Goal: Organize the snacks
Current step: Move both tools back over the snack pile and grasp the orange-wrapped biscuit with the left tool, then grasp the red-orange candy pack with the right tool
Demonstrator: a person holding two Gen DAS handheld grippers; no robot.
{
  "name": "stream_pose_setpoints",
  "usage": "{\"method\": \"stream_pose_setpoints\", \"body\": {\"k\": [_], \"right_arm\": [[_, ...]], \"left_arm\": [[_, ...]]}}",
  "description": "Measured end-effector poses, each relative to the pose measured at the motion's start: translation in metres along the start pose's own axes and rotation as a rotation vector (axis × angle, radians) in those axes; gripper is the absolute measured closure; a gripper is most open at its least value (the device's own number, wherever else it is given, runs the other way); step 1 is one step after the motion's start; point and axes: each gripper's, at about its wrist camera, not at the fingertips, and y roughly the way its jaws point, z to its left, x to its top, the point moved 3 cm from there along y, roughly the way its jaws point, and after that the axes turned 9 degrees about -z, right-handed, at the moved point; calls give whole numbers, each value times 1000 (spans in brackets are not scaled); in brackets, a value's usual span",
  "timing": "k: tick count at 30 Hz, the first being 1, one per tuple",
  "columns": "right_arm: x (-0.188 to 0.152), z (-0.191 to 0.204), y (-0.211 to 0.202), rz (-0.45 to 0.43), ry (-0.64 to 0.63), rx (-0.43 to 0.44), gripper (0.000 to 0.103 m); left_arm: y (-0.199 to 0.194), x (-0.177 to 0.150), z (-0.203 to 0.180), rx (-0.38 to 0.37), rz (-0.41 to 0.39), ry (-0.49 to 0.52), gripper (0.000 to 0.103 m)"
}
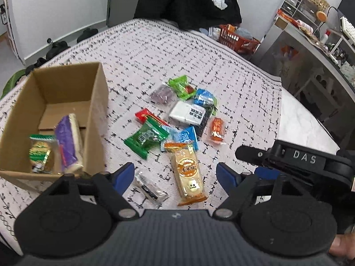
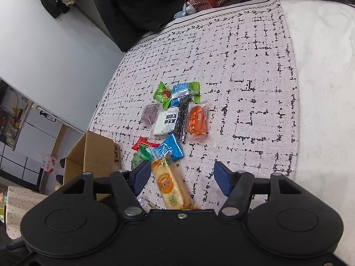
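Patterned cloth (image 1: 199,51) over the whole table, pale with black dashes; dark clothing heaped at the far edge, red basket (image 1: 237,38) far right. Cardboard box (image 1: 97,102) at the near left, open, holding a purple-wrapped bar (image 1: 66,141) and a green-edged cracker pack (image 1: 41,155). Loose snack pile (image 1: 177,119) mid-cloth, right of the box: green, blue, red, white and orange wrappers, several overlapping. Long orange biscuit pack (image 1: 188,173) nearest, lying lengthwise toward the camera, a small clear sachet (image 1: 148,187) just left of it. Left gripper (image 1: 175,175) released, jaws apart, biscuit pack and sachet both lying in the gap, pads clear of either. Right gripper (image 2: 180,177) likewise released, same biscuit pack (image 2: 170,184) between its fingers and close against the left pad, no press evident. Judged step: picking the biscuit pack for transfer to the box. Recommended: one gripper only on the pack, the other clear; pads square across the narrow width near the middle, low to the cloth; sachet kept out of the bite; firm but gentle closure, contents likely brittle and film slippery; straight lift before crossing left over the box wall.
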Motion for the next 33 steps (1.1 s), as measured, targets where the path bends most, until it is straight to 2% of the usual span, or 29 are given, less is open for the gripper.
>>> {"method": "stream_pose_setpoints", "body": {"k": [20,23,24,25,33], "right_arm": [[14,-25,47,43,40,38,43],[15,-28,54,51,49,44,44],[15,-29,57,54,51,45,45],[16,-30,61,58,53,44,45],[22,-30,81,67,62,40,45]], "left_arm": [[88,-17,-10,58,125,-143,44],[100,-21,-9,64,148,-165,56],[103,-22,-9,66,155,-172,66],[105,-22,-8,69,155,-182,69],[99,-11,-10,89,126,-176,69]]}}
